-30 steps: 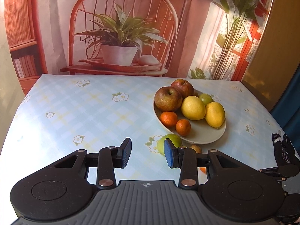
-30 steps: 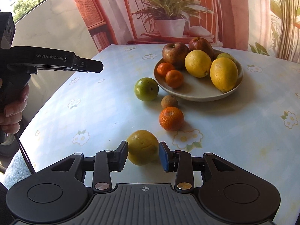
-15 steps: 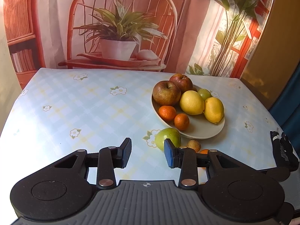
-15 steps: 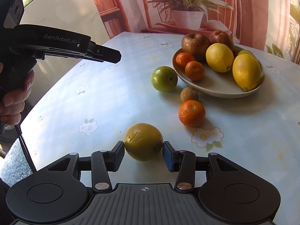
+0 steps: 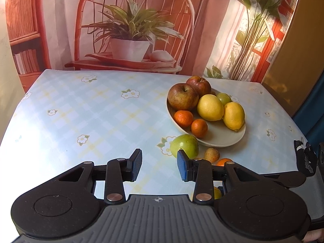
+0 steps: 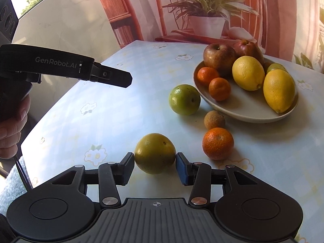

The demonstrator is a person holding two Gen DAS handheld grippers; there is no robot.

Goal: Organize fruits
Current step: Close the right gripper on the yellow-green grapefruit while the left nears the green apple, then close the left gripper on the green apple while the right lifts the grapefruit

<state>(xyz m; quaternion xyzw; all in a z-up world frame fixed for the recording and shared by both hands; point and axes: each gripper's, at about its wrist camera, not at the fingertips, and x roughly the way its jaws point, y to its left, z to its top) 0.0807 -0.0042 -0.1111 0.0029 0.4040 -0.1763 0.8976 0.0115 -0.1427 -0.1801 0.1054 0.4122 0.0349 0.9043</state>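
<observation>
Now the right hand-held gripper (image 6: 155,167) has closed in on the yellow-green fruit (image 6: 155,153) on the table (image 6: 105,121); jaws just widened, bracketing it, not pressing. Grasp looks next. Left hand-held gripper (image 5: 159,165) narrow, empty.

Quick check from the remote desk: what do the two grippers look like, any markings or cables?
Both are matte black with round pivot discs, silver rivets and a ribbed grey deck. The right gripper has one black pad and one blue. The left gripper reads "GenRobot.AI" in white on its side; a thin black cable hangs below its handle.
</observation>
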